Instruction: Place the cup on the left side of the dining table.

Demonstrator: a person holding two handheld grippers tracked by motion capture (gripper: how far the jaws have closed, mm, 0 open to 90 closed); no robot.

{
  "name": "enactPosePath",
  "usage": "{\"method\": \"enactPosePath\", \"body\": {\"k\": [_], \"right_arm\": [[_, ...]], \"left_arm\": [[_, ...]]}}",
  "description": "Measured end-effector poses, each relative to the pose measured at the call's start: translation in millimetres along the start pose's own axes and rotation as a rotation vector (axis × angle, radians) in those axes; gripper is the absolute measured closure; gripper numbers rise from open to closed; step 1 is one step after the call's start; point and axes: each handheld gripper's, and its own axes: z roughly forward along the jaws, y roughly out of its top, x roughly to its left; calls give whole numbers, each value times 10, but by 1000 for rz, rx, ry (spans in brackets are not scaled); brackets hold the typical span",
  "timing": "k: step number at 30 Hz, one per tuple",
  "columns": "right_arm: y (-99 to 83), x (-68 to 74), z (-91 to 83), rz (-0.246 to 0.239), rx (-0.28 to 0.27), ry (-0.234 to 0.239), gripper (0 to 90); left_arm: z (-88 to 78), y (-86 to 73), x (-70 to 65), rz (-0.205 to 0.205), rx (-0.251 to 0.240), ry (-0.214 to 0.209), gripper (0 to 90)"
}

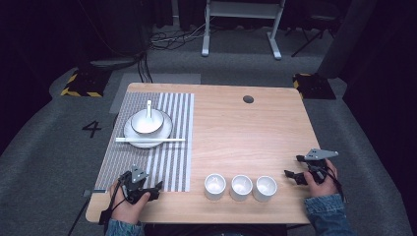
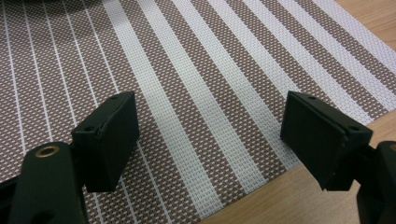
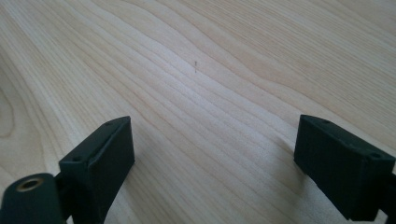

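My left gripper (image 1: pixel 150 189) rests with jaws spread and empty over the near edge of the striped placemat (image 1: pixel 172 162). My right gripper (image 1: pixel 293 167), also spread and empty, hovers over bare table (image 1: pixel 236 132), just right of three white cups (image 1: pixel 240 187) in a row.

My left gripper (image 2: pixel 210 140) and right gripper (image 3: pixel 215 163) show matt black plastic jaws with brass-coloured screw inserts. Under my left, the placemat (image 2: pixel 196 70) is coarse woven fabric, brown and white striped. The table (image 3: pixel 196 70) is smooth pale wood with a soft sheen. Near me, three cups (image 1: pixel 240 187) look glossy white ceramic.
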Motion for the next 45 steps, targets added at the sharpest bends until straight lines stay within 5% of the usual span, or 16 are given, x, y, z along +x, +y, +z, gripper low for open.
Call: {"method": "enactPosePath", "body": {"k": [13,33,36,40,45], "right_arm": [[2,-4,7,7,7,-13,91],[2,-5,8,7,8,-11,89],[2,-4,8,7,8,-11,89],[2,-4,8,8,8,-10,89],[2,-4,8,7,8,-11,89]], "left_arm": [[-66,122,-121,0,-29,-19,208],[-330,544,-475,102,-144,-126,207],[-346,580,-507,99,-165,-140,206],[-349,610,-548,45,-215,-215,204],[-350,658,-605,53,-238,-204,197]]}}
